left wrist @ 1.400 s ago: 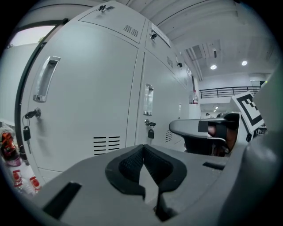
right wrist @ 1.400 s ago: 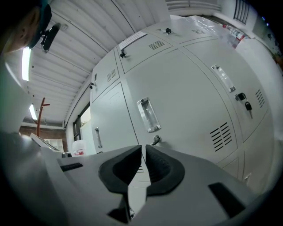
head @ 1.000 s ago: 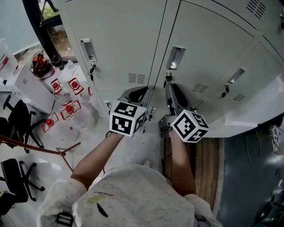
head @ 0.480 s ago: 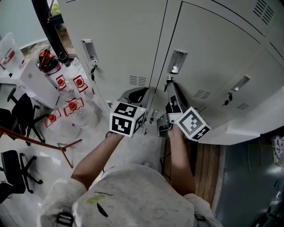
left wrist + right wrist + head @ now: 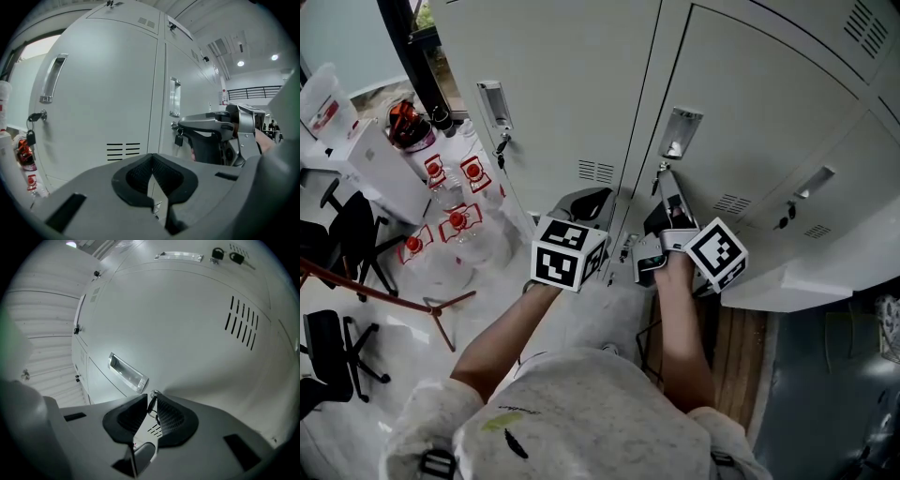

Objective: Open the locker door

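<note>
The grey locker door [image 5: 750, 112] in the middle of the row has a recessed metal handle [image 5: 680, 131] with a key [image 5: 658, 170] in the lock just below it. My right gripper [image 5: 665, 180] reaches up to that lock. In the right gripper view the key [image 5: 153, 394] sits between the tips of the nearly closed pads of the right gripper [image 5: 152, 401], just beside the handle [image 5: 127, 372]. My left gripper [image 5: 587, 200] hangs lower, in front of the seam between two doors, shut with nothing in it [image 5: 151, 176].
The left locker [image 5: 562, 84] has its own handle [image 5: 492, 103] and dangling keys [image 5: 500, 145]. Water bottles with red caps [image 5: 450, 220], a white box [image 5: 375, 169] and black chairs [image 5: 342, 248] crowd the floor at left. A wooden floor strip [image 5: 736, 347] runs at right.
My right gripper has risen along the middle door and reached the key under the handle. The left gripper has stayed about where it was.
</note>
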`<move>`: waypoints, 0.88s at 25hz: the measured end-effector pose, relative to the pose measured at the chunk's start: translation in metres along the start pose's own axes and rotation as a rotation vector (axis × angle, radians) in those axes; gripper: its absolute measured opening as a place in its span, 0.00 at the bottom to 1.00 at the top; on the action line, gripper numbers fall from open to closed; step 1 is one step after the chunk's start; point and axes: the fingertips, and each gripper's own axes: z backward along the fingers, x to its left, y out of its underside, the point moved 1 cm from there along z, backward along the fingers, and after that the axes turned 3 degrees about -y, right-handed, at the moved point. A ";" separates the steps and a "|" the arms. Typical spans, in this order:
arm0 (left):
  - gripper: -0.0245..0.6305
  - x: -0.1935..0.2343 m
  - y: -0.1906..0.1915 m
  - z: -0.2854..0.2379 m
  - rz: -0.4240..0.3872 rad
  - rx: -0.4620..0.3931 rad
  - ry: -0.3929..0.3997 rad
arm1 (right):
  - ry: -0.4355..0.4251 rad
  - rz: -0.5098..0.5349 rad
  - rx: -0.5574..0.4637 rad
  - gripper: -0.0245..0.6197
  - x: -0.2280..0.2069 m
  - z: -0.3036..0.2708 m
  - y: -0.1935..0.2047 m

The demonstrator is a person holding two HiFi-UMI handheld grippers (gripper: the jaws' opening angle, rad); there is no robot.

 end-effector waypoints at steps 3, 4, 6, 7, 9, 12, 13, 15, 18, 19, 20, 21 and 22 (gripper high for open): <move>0.05 0.001 0.000 0.001 -0.001 0.000 0.001 | -0.002 -0.022 -0.006 0.10 -0.001 -0.001 0.000; 0.05 0.001 0.000 0.001 -0.001 0.000 0.002 | -0.003 -0.023 -0.009 0.10 -0.001 -0.001 0.001; 0.05 0.001 0.001 0.002 -0.001 0.002 0.007 | -0.012 -0.030 -0.020 0.10 0.000 -0.001 0.002; 0.05 0.001 0.001 0.003 -0.002 0.002 0.010 | -0.017 -0.035 -0.026 0.10 0.000 0.000 0.002; 0.05 0.000 0.002 0.004 -0.004 0.004 0.017 | -0.018 -0.038 -0.034 0.10 0.000 0.001 0.002; 0.05 -0.002 0.002 0.005 -0.007 0.004 0.027 | -0.009 -0.030 -0.035 0.10 -0.001 0.005 0.003; 0.05 -0.002 0.003 0.006 -0.009 0.005 0.031 | -0.009 -0.025 -0.036 0.10 -0.001 0.006 0.003; 0.05 -0.004 0.003 0.008 -0.012 0.005 0.040 | -0.016 -0.020 -0.041 0.10 0.000 0.009 0.004; 0.05 -0.007 0.003 0.010 -0.016 0.005 0.055 | -0.026 -0.029 -0.048 0.10 0.002 0.012 0.005; 0.05 -0.008 0.003 0.010 -0.017 0.004 0.060 | -0.028 -0.032 -0.048 0.10 0.003 0.013 0.005; 0.05 -0.009 0.003 0.011 -0.019 0.003 0.066 | -0.028 -0.031 -0.048 0.10 0.003 0.014 0.006; 0.05 -0.011 0.003 0.011 -0.021 0.003 0.071 | -0.027 -0.028 -0.047 0.10 0.003 0.017 0.006; 0.05 -0.013 0.004 0.012 -0.023 0.003 0.078 | -0.027 -0.025 -0.048 0.10 0.003 0.019 0.007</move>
